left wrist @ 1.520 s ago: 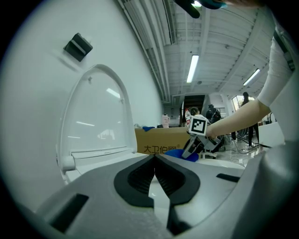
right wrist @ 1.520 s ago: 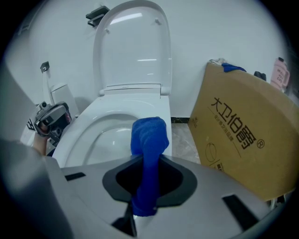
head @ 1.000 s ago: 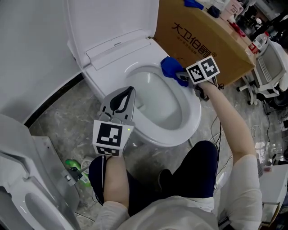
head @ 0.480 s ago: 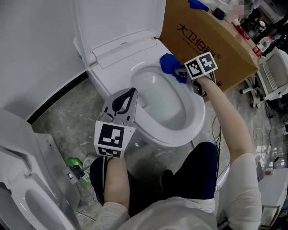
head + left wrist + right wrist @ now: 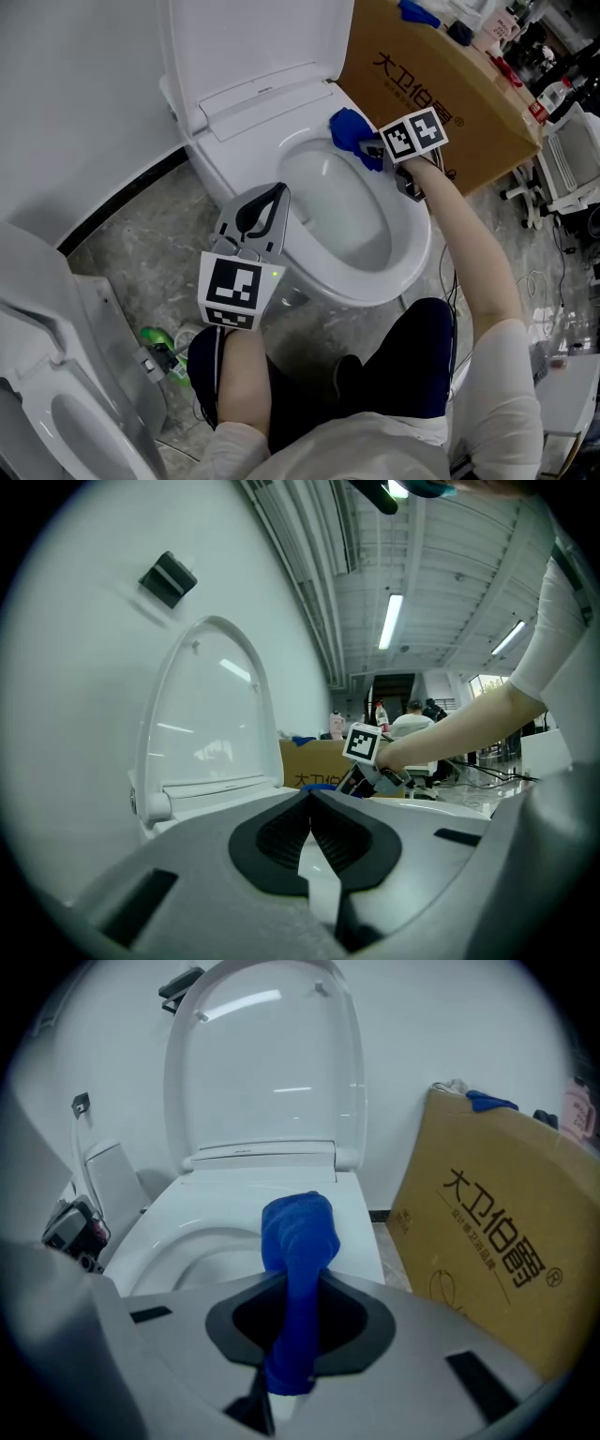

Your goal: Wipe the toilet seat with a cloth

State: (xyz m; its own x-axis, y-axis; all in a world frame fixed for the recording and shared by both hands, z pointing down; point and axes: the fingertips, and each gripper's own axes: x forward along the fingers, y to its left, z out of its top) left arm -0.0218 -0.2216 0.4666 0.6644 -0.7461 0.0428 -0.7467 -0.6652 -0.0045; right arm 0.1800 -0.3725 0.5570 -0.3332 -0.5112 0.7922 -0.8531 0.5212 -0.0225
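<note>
The white toilet seat (image 5: 412, 246) rings the bowl, with the lid (image 5: 246, 37) raised behind it. My right gripper (image 5: 373, 148) is shut on a blue cloth (image 5: 349, 131), which lies on the far right part of the seat. In the right gripper view the blue cloth (image 5: 298, 1241) sticks out between the jaws toward the toilet seat (image 5: 234, 1206). My left gripper (image 5: 265, 204) hovers at the seat's near left rim with its jaws closed and nothing between them. From the left gripper view the lid (image 5: 202, 714) and the right gripper (image 5: 366, 771) show ahead.
A brown cardboard box (image 5: 450, 80) stands right of the toilet, close to my right gripper. A white wall runs along the left. Another white toilet (image 5: 56, 375) sits at the lower left, with a green bottle (image 5: 157, 345) on the marble floor beside it.
The right gripper has slid the blue cloth a little toward the back of the seat. The left gripper has stayed in place.
</note>
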